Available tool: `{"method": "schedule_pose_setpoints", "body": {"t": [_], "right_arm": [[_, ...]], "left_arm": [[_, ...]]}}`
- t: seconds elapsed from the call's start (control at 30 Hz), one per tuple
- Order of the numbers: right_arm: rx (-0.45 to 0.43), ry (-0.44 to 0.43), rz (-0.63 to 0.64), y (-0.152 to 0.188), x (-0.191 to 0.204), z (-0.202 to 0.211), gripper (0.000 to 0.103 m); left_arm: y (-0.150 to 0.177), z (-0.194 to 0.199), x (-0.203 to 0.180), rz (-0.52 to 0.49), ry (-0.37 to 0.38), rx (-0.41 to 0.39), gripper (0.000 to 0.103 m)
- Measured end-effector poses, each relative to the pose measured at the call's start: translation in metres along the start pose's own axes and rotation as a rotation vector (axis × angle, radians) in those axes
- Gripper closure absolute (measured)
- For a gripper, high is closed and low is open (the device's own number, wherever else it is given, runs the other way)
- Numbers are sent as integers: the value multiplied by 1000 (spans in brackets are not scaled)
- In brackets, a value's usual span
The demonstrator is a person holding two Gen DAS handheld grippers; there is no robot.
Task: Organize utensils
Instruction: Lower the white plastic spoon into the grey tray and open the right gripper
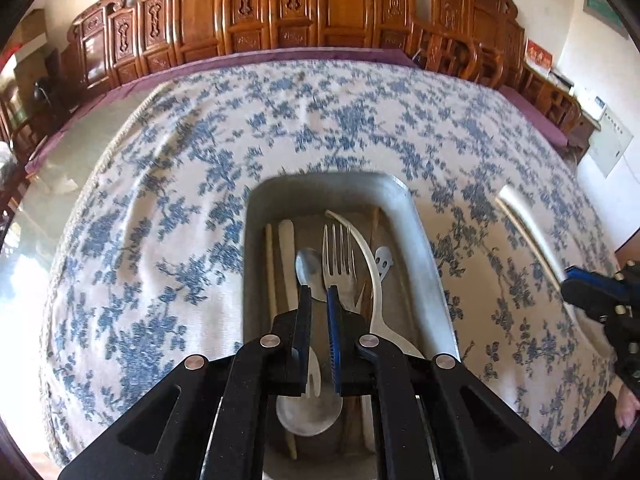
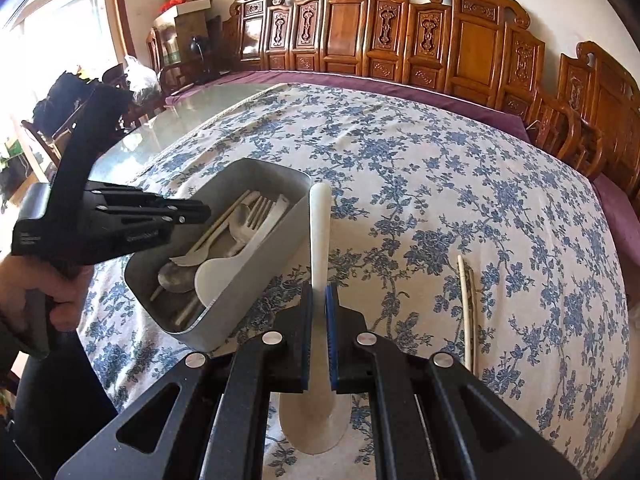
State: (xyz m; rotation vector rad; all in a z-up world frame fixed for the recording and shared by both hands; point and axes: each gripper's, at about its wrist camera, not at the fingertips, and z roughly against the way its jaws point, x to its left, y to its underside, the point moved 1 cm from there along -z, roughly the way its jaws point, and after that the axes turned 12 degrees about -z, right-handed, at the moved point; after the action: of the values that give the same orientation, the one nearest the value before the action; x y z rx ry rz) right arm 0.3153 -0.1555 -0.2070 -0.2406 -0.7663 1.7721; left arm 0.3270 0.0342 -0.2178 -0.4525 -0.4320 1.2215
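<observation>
White spoon pinched in right gripper jaws, bowl half hidden, left gripper jaws nearly closed, empty

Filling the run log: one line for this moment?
left gripper: over bin, gripping nothing visible | right gripper: shut on white spoon | chopsticks on cloth

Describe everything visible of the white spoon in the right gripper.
The white spoon looks like matte plastic: a long flat handle with a rounded end, widening to a broad bowl nearest the camera. The right gripper is shut on its handle just above the bowl. It points away over the flowered tablecloth, beside the grey tray, not touching it.
</observation>
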Motion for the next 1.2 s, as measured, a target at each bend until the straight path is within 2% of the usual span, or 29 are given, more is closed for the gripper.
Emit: {"method": "schedule_pose_setpoints", "body": {"t": [0.13, 0.23, 0.63, 0.97, 1.2], "right_arm": [[-5, -20, -8, -6, 12, 0, 95], [-6, -39, -19, -10, 24, -2, 95], [48, -117, -91, -33, 78, -44, 95], [125, -144, -182, -37, 98, -90, 95], [146, -171, -210, -34, 96, -102, 92]], "left_arm": [[0, 20, 8, 5, 2, -33, 95], [2, 33, 17, 9, -10, -50, 86], [19, 76, 59, 30, -68, -105, 70], [27, 88, 82, 64, -67, -127, 69], [31, 83, 86, 68, -71, -116, 68]]}}
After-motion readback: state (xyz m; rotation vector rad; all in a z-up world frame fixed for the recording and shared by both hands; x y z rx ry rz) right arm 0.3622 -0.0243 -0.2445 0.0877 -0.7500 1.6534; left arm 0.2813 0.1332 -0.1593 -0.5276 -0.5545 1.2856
